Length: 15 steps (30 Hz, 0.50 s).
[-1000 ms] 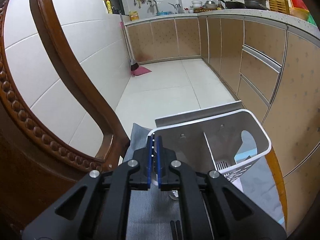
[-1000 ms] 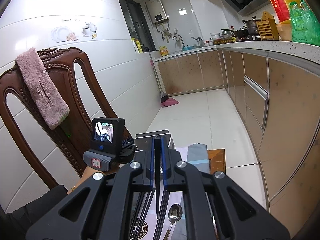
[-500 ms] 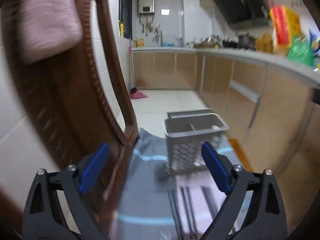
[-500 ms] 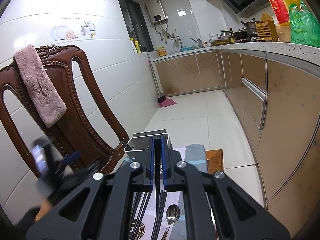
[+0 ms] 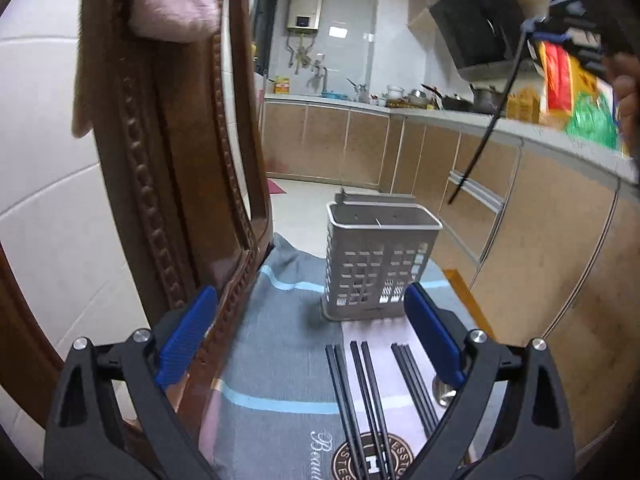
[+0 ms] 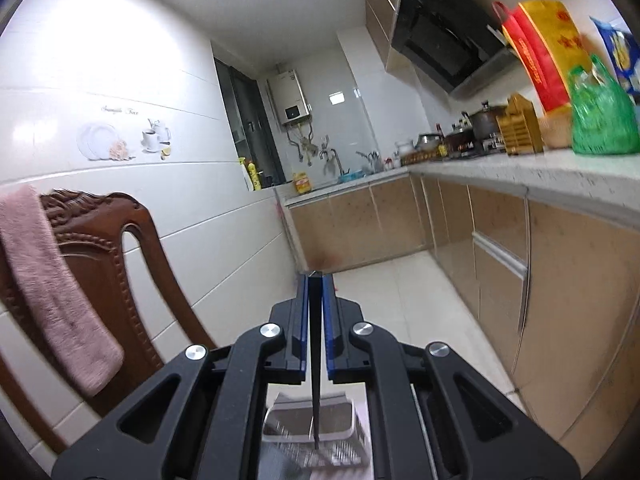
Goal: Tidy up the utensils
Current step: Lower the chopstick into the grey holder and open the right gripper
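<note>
My left gripper (image 5: 310, 294) stands wide open and low over the grey cloth, with nothing between its blue pads (image 5: 188, 336). Just beyond it stands the grey perforated utensil holder (image 5: 380, 264). Several black chopsticks (image 5: 360, 396) lie on the mat in front of the holder, with a spoon (image 5: 442, 390) to their right. My right gripper (image 6: 316, 280) is shut on one black chopstick (image 6: 316, 364), which hangs down with its tip over the holder (image 6: 344, 436). The left wrist view shows that gripper (image 5: 552, 28) high at the upper right, the chopstick (image 5: 486, 132) dangling from it.
A carved wooden chair (image 5: 192, 184) with a pink towel (image 6: 52, 288) over its back stands close on the left. Kitchen cabinets (image 5: 540, 240) and a countertop (image 6: 520, 176) with bags and pots run along the right. Tiled floor lies beyond the cloth's far edge.
My left gripper opened wide and drew back from the holder, which now stands upright ahead of it. My right gripper rose from the mat with the chopstick to above the holder.
</note>
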Each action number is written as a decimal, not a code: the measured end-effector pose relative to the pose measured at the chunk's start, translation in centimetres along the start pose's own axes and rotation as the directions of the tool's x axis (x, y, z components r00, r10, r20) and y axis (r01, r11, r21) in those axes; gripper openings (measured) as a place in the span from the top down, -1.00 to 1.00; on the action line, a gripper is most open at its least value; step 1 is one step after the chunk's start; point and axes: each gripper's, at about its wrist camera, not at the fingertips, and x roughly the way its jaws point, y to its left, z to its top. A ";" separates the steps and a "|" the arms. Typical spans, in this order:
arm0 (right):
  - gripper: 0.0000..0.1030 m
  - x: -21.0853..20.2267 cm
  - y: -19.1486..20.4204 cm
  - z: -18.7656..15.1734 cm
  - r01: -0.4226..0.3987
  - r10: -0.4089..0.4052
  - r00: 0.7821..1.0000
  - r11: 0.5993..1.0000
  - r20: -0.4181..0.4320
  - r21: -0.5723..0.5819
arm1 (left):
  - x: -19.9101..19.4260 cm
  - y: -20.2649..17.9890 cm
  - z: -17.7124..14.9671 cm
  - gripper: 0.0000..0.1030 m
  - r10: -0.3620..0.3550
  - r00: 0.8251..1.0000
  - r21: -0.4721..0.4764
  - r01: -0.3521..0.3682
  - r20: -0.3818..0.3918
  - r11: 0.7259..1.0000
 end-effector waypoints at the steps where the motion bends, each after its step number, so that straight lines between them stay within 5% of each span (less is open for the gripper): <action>1: 0.86 1.5 0.8 -0.3 0.013 -0.013 1.000 1.000 0.001 -0.021 | -0.3 0.3 0.3 -0.82 0.002 1.000 0.001 -0.002 -0.001 1.000; 9: 0.86 10.4 2.0 -7.1 0.072 -0.078 0.992 0.996 -0.104 -0.060 | 0.9 1.6 0.9 -0.82 0.017 0.999 0.010 -0.017 -0.032 1.000; 15: 0.85 12.5 0.4 -10.5 0.084 -0.087 0.979 0.996 -0.182 -0.022 | 1.3 1.4 0.9 -0.82 -0.008 0.999 0.015 0.009 -0.052 1.000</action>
